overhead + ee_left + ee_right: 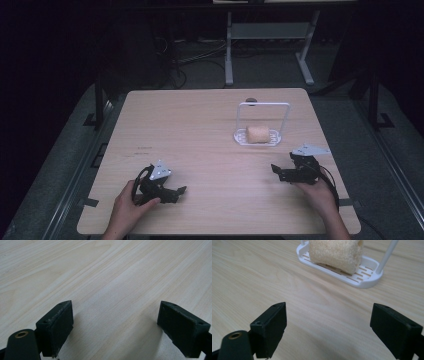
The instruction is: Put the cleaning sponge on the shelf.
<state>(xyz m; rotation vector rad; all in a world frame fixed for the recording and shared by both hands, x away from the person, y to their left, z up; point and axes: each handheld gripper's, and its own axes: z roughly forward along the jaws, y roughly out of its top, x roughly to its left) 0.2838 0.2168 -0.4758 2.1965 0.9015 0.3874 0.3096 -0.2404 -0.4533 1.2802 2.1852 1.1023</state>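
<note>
A tan sponge [258, 134] lies in a white slotted rack [240, 138] with a tall wire handle, right of the table's middle. In the right gripper view the sponge [334, 253] and the rack [367, 280] sit a short way ahead of the open jaws. My right gripper [278, 171] rests near the table's right front, open, nothing between its jaws. My left gripper [179, 192] rests at the left front, open over bare wood, as the left gripper view [115, 325] shows.
The light wooden table [190, 125] has its front edge just behind both hands. A white desk frame [230, 50] and cables stand on the dark floor beyond the far edge. Small dark marks [145, 149] lie on the wood at the left.
</note>
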